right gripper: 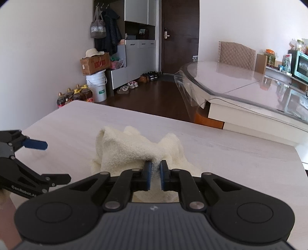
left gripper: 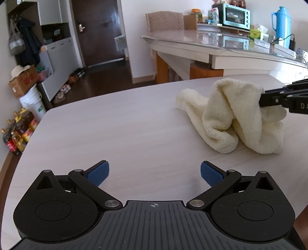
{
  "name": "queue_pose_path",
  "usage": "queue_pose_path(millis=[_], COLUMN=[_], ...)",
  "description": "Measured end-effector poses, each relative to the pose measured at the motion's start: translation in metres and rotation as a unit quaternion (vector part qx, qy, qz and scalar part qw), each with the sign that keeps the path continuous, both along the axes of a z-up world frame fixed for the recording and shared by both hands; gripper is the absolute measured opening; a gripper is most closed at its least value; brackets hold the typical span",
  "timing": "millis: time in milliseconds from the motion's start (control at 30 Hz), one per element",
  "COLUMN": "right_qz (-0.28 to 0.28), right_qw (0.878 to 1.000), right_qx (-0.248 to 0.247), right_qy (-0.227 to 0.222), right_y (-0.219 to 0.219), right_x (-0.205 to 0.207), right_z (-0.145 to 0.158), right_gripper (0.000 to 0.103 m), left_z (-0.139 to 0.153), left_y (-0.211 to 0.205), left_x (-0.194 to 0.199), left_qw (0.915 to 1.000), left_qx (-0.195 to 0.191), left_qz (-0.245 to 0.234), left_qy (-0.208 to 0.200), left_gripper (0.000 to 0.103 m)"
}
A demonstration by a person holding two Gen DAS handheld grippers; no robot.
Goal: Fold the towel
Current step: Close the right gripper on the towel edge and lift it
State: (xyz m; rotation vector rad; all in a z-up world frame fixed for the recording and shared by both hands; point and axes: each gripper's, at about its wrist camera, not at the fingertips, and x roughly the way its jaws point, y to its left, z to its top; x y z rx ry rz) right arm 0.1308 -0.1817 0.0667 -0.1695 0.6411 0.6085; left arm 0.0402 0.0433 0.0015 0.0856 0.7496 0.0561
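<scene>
A cream towel lies crumpled on the pale wooden table, right of centre in the left wrist view. My right gripper is shut on a fold of the towel and lifts it into a peak; it enters the left wrist view from the right edge. My left gripper is open and empty, low over the table, to the left of the towel and apart from it. It shows at the left edge of the right wrist view.
A glass-topped dining table with a teal oven and blue flask stands beyond the work table. Oil bottles, a white bucket and a cardboard box sit on the floor at left.
</scene>
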Motion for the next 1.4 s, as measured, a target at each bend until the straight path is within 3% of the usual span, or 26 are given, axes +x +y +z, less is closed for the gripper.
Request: queue_pose_path(millis=[500,1400], right_qz=[0.018,0.019], right_qw=[0.999,0.999], right_qx=[-0.041,-0.042], right_qy=[-0.006,-0.005], right_y=[0.028,0.033], right_x=[-0.006,-0.017], right_z=[0.001,0.002], right_gripper=[0.011,0.011], left_z=[-0.002,-0.006], left_y=[0.009,0.013], left_x=[-0.007,-0.011], left_qw=[1.0000,0.9998], left_qx=[-0.006,0.005], left_qz=[0.005,0.005], left_qy=[0.000,0.019], left_gripper=[0.103,0.103])
